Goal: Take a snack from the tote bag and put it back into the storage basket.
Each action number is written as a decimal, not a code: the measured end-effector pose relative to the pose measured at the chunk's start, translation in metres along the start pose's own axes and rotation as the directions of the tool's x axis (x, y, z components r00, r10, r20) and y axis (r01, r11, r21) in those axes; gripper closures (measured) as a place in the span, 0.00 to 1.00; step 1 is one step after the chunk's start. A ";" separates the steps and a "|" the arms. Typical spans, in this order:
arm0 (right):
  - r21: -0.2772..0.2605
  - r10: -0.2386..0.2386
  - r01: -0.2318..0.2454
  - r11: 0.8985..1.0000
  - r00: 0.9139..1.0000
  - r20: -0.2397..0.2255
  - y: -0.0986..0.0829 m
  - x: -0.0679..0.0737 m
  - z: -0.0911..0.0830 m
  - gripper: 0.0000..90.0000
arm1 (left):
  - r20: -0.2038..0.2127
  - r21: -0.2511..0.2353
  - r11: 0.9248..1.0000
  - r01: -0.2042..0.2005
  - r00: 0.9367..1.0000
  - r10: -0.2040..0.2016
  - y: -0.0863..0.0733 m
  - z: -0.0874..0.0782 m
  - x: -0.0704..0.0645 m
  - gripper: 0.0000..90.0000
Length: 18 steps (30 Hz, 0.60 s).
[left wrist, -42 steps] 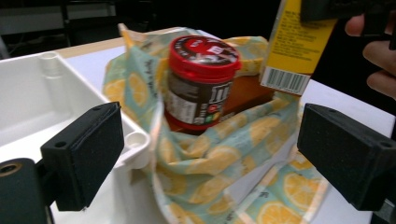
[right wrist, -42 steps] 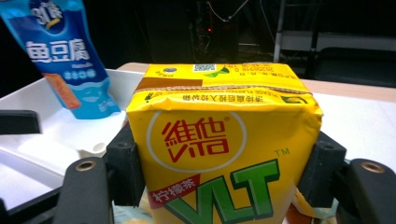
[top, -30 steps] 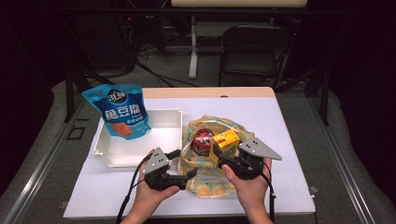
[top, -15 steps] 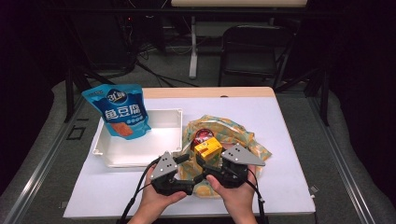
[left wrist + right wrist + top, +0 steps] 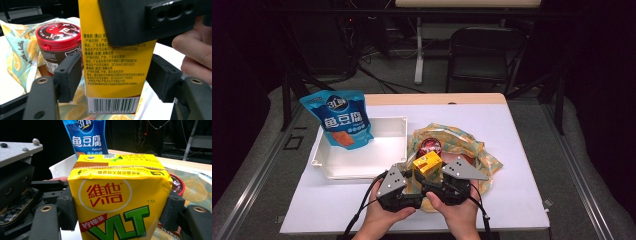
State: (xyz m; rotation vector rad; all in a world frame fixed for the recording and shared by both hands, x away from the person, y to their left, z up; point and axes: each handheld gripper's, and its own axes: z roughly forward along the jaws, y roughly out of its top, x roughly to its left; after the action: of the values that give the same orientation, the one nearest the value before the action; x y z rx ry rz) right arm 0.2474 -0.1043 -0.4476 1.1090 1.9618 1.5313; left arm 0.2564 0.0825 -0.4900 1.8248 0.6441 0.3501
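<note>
Yellow lemon-tea carton (image 5: 427,163), clamped by the right gripper (image 5: 443,181), stands between the left gripper's (image 5: 408,176) spread jaws, untouched on one side. Red-lidded brown candy jar (image 5: 430,146) sits just behind on the lemon-print cloth bag (image 5: 477,155); the white plastic tray (image 5: 362,167) lies left, bare tabletop right.

A white-topped desk (image 5: 522,150) with a pale wooden far edge stands under bright light in an otherwise dark room. Grey carpet (image 5: 582,150) covers the floor on both sides. Beyond the desk, a black folding chair (image 5: 484,55) sits beside a white table leg (image 5: 419,50), and cables (image 5: 377,75) trail across the floor. Metal rails (image 5: 584,175) flank the desk.
</note>
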 end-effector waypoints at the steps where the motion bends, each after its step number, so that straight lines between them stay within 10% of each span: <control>1: 0.000 0.000 0.000 1.000 1.000 0.000 0.000 0.000 0.000 0.35 | 0.000 0.000 1.000 0.000 1.000 0.000 0.000 0.000 0.000 0.39; 18: -0.009 -0.007 0.007 1.000 1.000 -0.023 0.001 0.002 -0.001 0.33 | 0.002 0.000 1.000 -0.010 1.000 0.010 -0.004 -0.002 0.001 0.53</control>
State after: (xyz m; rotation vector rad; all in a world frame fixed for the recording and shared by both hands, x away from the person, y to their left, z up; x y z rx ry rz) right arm 0.2455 -0.1033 -0.4457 1.0849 1.9701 1.5543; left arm 0.2545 0.0856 -0.4930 1.8282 0.6343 0.3551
